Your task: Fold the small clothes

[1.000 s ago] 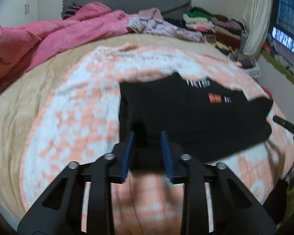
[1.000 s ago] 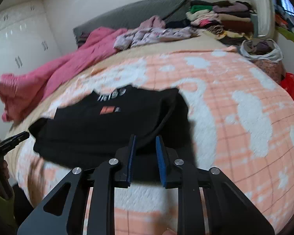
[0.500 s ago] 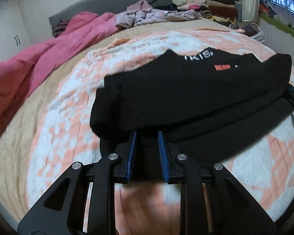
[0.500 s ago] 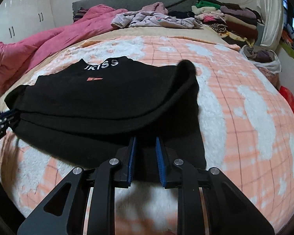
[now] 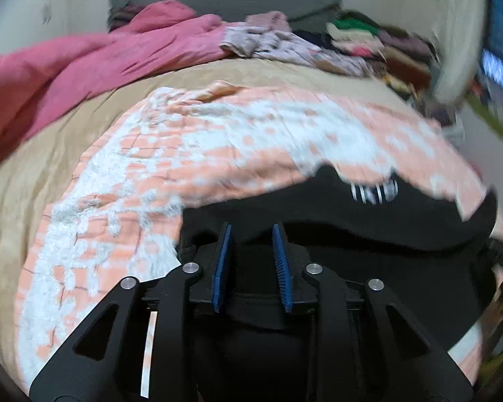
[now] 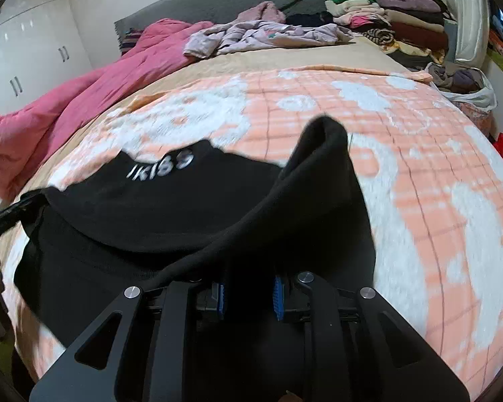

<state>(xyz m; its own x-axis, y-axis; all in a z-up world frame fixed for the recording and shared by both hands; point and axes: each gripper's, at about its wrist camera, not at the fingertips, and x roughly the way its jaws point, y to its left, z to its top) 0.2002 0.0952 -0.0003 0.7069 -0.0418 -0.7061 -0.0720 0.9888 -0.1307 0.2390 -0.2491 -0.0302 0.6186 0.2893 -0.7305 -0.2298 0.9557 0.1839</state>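
1. Two hand-held grippers pinch one black garment (image 6: 171,214) over the bed (image 6: 436,201).
2. Left hand-held gripper (image 5: 251,261): its jaws are opening, with black cloth between the blue pads (image 5: 220,268).
3. Right hand-held gripper (image 6: 248,296): pads nearly together, clamped on a bunched fold of the garment.
4. White lettering (image 6: 161,167) shows on the garment, which lies on an orange-and-white blanket (image 5: 218,154).
5. Pink bedding (image 6: 84,100) and stacked clothes (image 6: 385,10) lie well behind it.
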